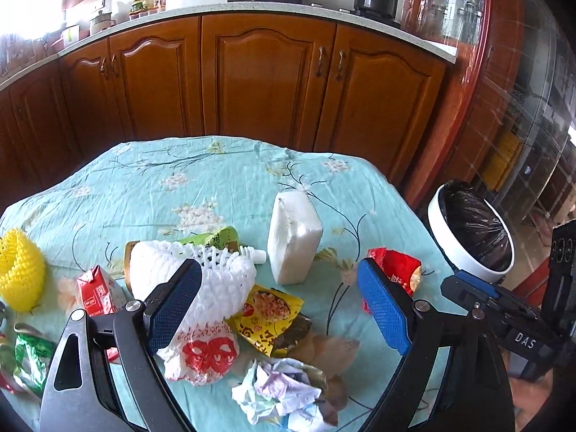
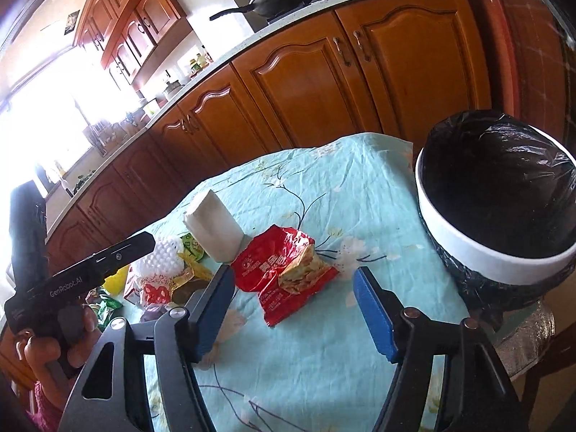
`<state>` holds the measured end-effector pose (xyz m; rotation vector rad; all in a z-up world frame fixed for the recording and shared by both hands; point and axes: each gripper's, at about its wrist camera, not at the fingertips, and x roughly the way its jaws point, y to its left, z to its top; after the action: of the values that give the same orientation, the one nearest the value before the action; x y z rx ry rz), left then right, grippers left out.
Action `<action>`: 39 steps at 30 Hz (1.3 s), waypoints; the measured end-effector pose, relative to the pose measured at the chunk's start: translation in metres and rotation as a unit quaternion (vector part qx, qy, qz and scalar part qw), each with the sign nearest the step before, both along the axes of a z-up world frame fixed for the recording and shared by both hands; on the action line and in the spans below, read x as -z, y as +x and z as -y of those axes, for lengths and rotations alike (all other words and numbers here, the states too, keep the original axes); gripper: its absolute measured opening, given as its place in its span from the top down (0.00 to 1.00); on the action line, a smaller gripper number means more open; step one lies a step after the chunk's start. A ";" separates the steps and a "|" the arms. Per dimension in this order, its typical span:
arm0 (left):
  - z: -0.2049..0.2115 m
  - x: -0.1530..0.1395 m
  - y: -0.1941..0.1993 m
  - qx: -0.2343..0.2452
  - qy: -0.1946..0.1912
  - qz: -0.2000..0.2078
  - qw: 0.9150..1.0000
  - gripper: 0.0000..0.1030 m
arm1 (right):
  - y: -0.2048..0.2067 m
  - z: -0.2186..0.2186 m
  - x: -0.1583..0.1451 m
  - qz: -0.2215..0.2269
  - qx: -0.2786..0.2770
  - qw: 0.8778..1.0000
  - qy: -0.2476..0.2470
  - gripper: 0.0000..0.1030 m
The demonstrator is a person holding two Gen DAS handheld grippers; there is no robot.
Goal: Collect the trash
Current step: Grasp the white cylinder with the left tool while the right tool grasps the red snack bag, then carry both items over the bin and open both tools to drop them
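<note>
The left gripper (image 1: 279,300) is spread wide above a litter pile at lower centre: white foam net (image 1: 216,280), yellow packet (image 1: 270,315), crumpled paper (image 1: 284,392). The right gripper (image 2: 293,309) is also spread, a red wrapper (image 2: 284,270) lying on the tablecloth (image 2: 342,360) just beyond its fingers. The black-lined bin (image 2: 500,194) stands at right of frame, beside the table.

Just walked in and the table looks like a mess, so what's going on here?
A person is clearing litter off the table with a handheld claw in each hand. Both are open and empty. The right claw faces a red snack wrapper beside the black-lined trash bin. The left claw hovers over a pile including a white foam net and yellow packet.
</note>
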<state>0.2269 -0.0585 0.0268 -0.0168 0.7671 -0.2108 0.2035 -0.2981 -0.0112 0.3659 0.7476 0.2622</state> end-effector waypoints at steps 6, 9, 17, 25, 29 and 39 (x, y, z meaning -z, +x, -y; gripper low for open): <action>0.014 0.008 0.024 0.003 0.020 -0.009 1.000 0.13 | 0.032 -0.003 0.011 -0.031 -0.021 0.999 -0.001 0.46; 0.018 0.011 0.032 0.000 0.036 -0.009 0.999 0.13 | 0.042 -0.007 0.017 -0.040 -0.029 0.999 -0.005 0.54; 0.026 0.026 0.051 0.014 0.051 -0.036 0.998 0.74 | 0.049 -0.010 0.025 -0.052 -0.044 0.998 -0.004 0.90; 0.019 0.012 0.034 0.021 0.023 -0.019 0.999 0.75 | 0.030 -0.009 0.010 -0.028 -0.049 0.998 -0.012 0.96; 0.020 -0.002 0.018 0.032 0.008 -0.006 0.999 0.76 | 0.019 -0.004 -0.001 -0.012 -0.044 0.999 -0.010 0.96; 0.034 -0.015 -0.027 0.064 -0.023 0.009 0.998 0.75 | -0.014 0.015 -0.018 0.013 -0.017 1.000 -0.019 0.96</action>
<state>0.1997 -0.0923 0.0423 -0.0093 0.7461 -0.3502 0.1895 -0.3129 0.0069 0.3131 0.7326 0.2829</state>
